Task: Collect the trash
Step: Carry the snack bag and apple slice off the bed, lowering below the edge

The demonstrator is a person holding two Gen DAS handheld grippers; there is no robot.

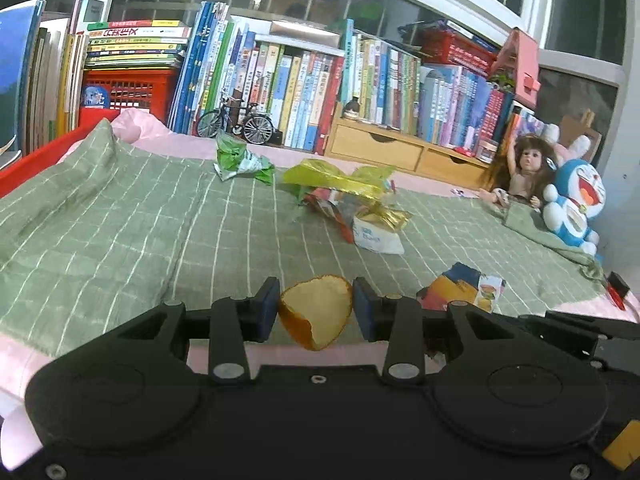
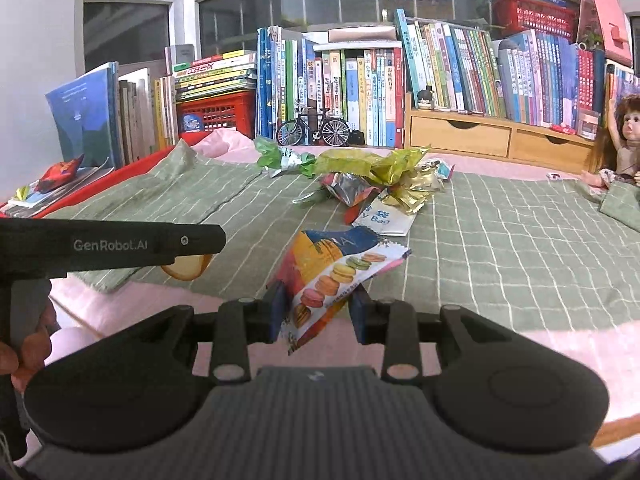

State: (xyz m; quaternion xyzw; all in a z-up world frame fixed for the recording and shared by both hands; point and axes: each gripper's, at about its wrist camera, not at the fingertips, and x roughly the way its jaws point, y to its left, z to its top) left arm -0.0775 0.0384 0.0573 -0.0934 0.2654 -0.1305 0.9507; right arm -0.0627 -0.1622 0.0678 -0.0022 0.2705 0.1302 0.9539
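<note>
My left gripper [image 1: 316, 309] is shut on a curved piece of orange peel [image 1: 320, 300], both blue pads touching its sides, at the near edge of the green checked blanket [image 1: 120, 220]. The right wrist view shows that peel [image 2: 186, 267] hanging under the left gripper's body [image 2: 112, 244]. My right gripper [image 2: 318, 314] is shut on the lower end of a macaron-print wrapper [image 2: 336, 272], which is also visible in the left wrist view [image 1: 460, 286]. Further back lie a green wrapper [image 1: 240, 160], yellow-green cellophane [image 1: 336, 178], a red and silver wrapper [image 2: 348, 190], a gold wrapper [image 2: 412, 194] and a white bag [image 2: 384, 216].
Rows of books [image 1: 304, 92], a red crate [image 1: 128, 88], a model bicycle [image 1: 236, 122] and a wooden drawer unit [image 1: 384, 148] line the back. A doll [image 1: 520, 172] and a blue plush [image 1: 576, 204] sit at the right. A hand [image 2: 24, 356] holds the left gripper.
</note>
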